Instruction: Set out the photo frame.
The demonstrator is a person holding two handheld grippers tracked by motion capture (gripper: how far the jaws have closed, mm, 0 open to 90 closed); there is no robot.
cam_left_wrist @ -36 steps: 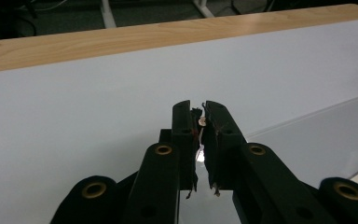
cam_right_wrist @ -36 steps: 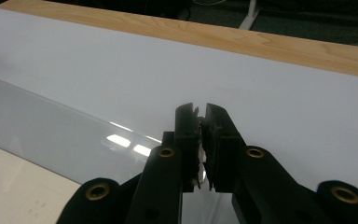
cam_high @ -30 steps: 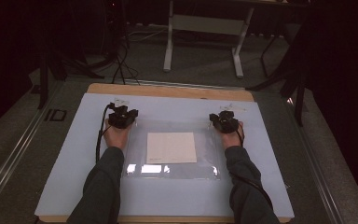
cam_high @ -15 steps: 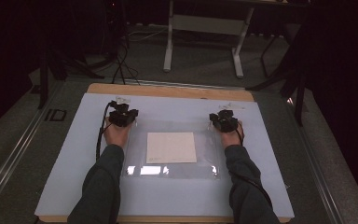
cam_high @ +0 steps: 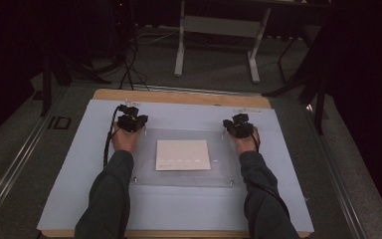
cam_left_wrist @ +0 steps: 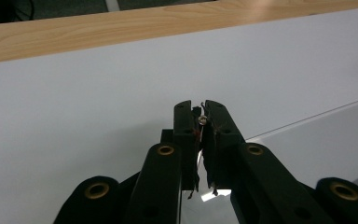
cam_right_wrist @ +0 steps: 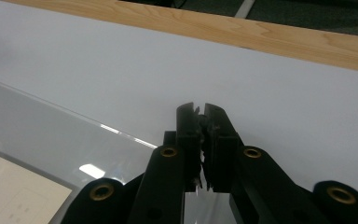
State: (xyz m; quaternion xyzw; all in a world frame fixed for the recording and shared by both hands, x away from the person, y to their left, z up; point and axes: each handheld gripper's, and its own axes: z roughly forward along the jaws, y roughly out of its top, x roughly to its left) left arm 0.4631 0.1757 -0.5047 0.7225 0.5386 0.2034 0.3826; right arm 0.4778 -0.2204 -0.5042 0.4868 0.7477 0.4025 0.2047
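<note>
Forearms in dark sleeves reach up from the bottom of the high view, one on each side of a clear sheet [cam_high: 184, 172] lying flat on the pale blue mat [cam_high: 69, 199] of the wooden bench [cam_high: 179, 97]. Left gripper [cam_high: 132, 121] sits at the sheet's far left corner, right gripper [cam_high: 238, 125] at its far right corner, both pointing away from the person. Cream square card [cam_high: 183, 155] lies under or on the sheet, which one is hard to tell.

Over to the left gripper view: black fingers [cam_left_wrist: 185, 122] pinched together, a small screw [cam_left_wrist: 203, 120] showing at the tips, the glossy sheet edge [cam_left_wrist: 307, 122] running off right.

Right gripper view now: fingers [cam_right_wrist: 187, 122] closed tight too, transparent sheet [cam_right_wrist: 37, 126] at left, the card corner [cam_right_wrist: 18, 198] cut off by the frame. Whether either pair actually nips the sheet is hidden beneath them.
</note>
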